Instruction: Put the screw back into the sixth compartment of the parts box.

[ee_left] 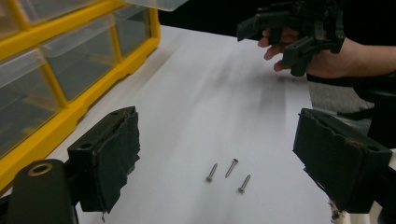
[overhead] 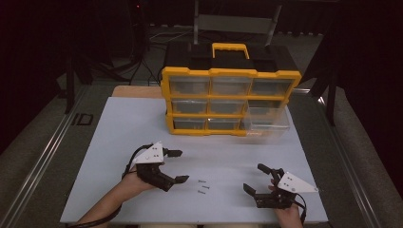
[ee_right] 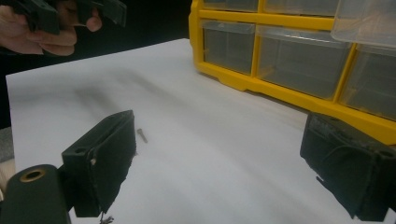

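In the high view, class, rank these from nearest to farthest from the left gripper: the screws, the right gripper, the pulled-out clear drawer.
1. Screws: on the white board just right of the left gripper.
2. Right gripper: farther right, near the board's front edge.
3. Clear drawer: at the back right, sticking out of the yellow organizer.

Dim room around a white tabletop

The tabletop is the one brightly lit surface. On both sides of it lies grey floor, with a metal rail running along its left side. Beyond its far edge, cables trail over the floor toward dark curtains and a metal frame.
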The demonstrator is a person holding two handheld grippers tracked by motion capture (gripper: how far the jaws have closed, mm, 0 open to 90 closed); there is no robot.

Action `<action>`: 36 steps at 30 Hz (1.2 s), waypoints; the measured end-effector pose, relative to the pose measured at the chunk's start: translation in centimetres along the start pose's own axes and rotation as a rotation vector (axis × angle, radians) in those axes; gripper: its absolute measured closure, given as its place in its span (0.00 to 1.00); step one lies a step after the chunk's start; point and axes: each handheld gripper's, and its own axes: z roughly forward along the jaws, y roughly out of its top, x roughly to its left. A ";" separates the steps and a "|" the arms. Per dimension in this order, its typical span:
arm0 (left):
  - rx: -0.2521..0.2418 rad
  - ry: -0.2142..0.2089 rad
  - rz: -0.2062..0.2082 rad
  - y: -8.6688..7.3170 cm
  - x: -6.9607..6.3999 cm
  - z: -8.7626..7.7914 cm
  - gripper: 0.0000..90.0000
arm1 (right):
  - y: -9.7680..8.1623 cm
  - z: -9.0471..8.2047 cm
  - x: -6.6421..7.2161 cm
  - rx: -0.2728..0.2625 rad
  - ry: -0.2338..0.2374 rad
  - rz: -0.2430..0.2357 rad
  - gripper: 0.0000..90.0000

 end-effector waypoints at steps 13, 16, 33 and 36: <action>0.139 -0.086 0.050 0.1 0.4 4.4 0.36 | 0.0 0.0 0.0 0.000 0.009 0.000 0.12; 0.168 -0.103 0.060 0.0 0.3 5.3 0.41 | 0.0 0.0 0.0 0.001 0.008 0.002 0.12; 0.317 -0.124 0.085 -1.0 1.0 8.5 0.68 | 0.0 -0.2 -0.1 -0.003 0.014 0.007 0.12; 0.343 -0.116 0.088 -1.2 1.0 8.9 0.71 | 0.0 -0.2 -0.1 -0.004 0.014 0.005 0.12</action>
